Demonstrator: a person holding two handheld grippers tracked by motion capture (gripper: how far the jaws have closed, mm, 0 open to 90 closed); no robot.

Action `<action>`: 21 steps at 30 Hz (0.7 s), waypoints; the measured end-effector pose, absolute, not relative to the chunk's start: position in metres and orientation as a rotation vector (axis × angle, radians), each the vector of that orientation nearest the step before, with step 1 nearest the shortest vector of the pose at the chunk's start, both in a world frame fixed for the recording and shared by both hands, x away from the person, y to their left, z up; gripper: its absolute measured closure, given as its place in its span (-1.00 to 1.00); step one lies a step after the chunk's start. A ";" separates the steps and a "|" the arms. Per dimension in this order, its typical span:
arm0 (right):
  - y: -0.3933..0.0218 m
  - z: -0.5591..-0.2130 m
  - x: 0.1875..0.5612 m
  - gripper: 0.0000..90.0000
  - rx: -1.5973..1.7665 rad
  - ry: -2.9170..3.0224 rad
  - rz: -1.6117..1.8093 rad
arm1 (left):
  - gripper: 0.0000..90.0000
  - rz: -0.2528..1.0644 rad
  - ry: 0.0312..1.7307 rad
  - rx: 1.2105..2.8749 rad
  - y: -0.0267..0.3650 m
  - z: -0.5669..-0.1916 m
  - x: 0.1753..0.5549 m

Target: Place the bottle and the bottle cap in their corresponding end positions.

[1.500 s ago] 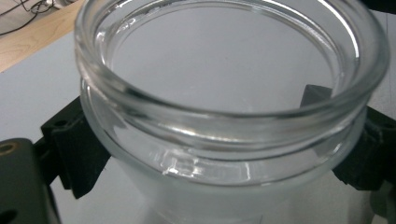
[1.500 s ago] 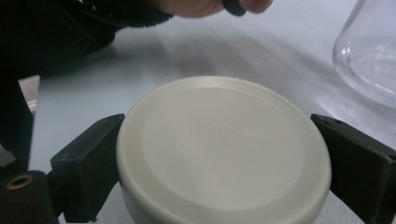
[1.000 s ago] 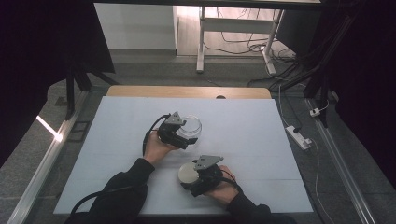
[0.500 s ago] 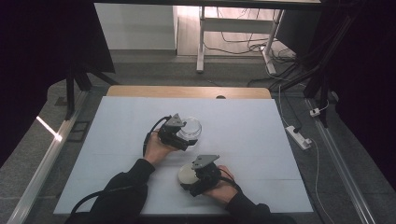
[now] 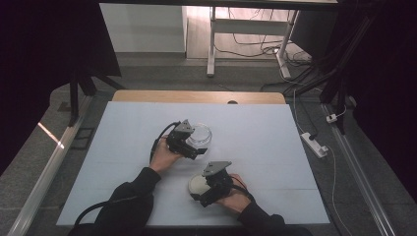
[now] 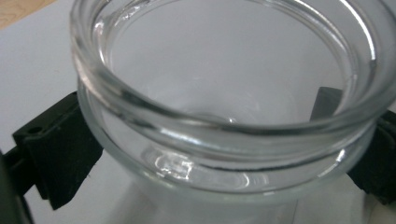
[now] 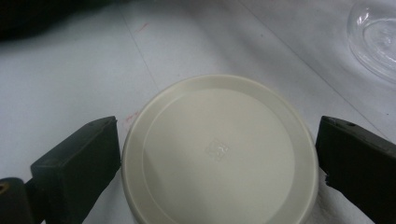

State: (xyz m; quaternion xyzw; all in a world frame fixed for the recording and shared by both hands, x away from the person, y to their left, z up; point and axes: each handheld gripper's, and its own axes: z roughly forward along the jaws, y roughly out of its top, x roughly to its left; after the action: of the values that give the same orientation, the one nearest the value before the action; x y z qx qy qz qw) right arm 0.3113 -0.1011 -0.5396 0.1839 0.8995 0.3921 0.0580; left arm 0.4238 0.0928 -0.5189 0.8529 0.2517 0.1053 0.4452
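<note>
A clear glass jar [image 5: 200, 132] stands open-mouthed on the white table [image 5: 265, 142], left of centre. My left gripper [image 5: 195, 142] is shut on it: in the left gripper view the jar [image 6: 233, 93] sits between the two black jaws, which press on its sides below the rim. Nearer the front edge lies a round cream lid [image 5: 197, 185]. My right gripper [image 5: 201, 188] is shut on it; in the right gripper view the lid [image 7: 219, 154] lies flat on the table with a jaw against each side of its edge. The jar's rim [image 7: 373, 37] shows at the top right there.
The white table top has a wooden strip [image 5: 196, 96] along its far edge. A power strip [image 5: 313, 143] with a cable lies on the floor to the right. A white frame's legs [image 5: 211, 44] and loose cables stand beyond the table.
The right gripper and the lid have shifted very slightly toward the front edge. The left gripper and the jar have stayed where they were.
</note>
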 end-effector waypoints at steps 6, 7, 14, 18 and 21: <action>-0.102 -0.535 0.311 -1.00 0.558 2.706 1.234 | -1.00 0.246 0.637 2.103 0.097 -0.515 0.423; -0.102 -0.535 0.311 -1.00 0.558 2.706 1.234 | -1.00 0.247 0.641 2.108 0.097 -0.514 0.422; -0.106 -0.528 0.312 -1.00 0.596 2.688 1.292 | -1.00 0.255 0.657 2.117 0.103 -0.508 0.414; -0.110 -0.523 0.313 -1.00 0.619 2.676 1.322 | -1.00 0.248 0.681 2.106 0.109 -0.506 0.409; -0.112 -0.520 0.313 -1.00 0.623 2.662 1.332 | -1.00 0.263 0.701 2.106 0.115 -0.504 0.405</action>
State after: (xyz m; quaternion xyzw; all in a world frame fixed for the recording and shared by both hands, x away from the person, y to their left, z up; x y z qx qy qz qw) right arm 0.3125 -0.1124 -0.5197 0.2047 0.8742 0.4374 0.0504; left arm 0.4047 0.1147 -0.5044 0.8472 0.2818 0.1058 0.4377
